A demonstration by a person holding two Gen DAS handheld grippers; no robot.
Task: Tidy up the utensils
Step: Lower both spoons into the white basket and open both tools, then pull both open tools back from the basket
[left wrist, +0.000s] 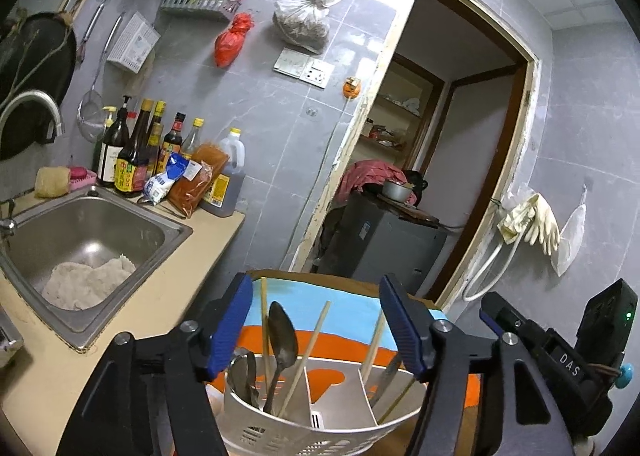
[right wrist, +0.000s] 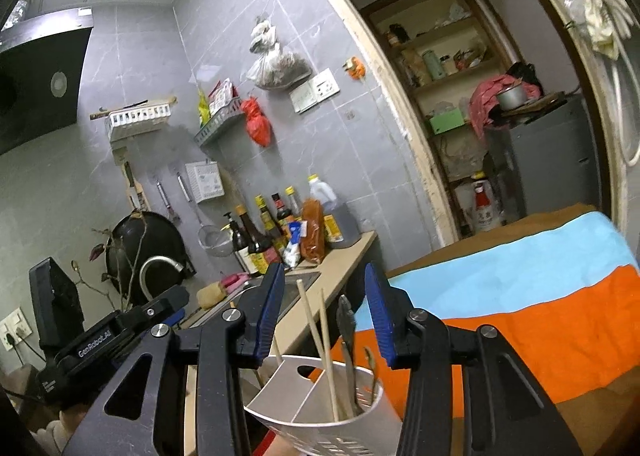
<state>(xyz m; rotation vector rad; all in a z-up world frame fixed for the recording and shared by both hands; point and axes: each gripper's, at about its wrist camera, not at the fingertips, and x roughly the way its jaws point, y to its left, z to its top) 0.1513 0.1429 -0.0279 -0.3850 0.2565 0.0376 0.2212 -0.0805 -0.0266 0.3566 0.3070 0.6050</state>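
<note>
Both the left claw [left wrist: 316,324] and the right claw [right wrist: 322,312] are spread and empty above the white holder [left wrist: 320,432], at six o'clock. Spoons [left wrist: 282,340] and chopsticks [right wrist: 326,352] stand inside it. A careless sideways pull could catch a handle and tip the holder.

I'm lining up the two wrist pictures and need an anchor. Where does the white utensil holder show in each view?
Left wrist: utensil holder at bottom centre, between the blue fingers, holding spoons and chopsticks.
Right wrist: utensil holder at bottom centre, slightly left, below the blue fingers.
Shared landmark: the red bag hanging on the grey tiled wall.
</note>
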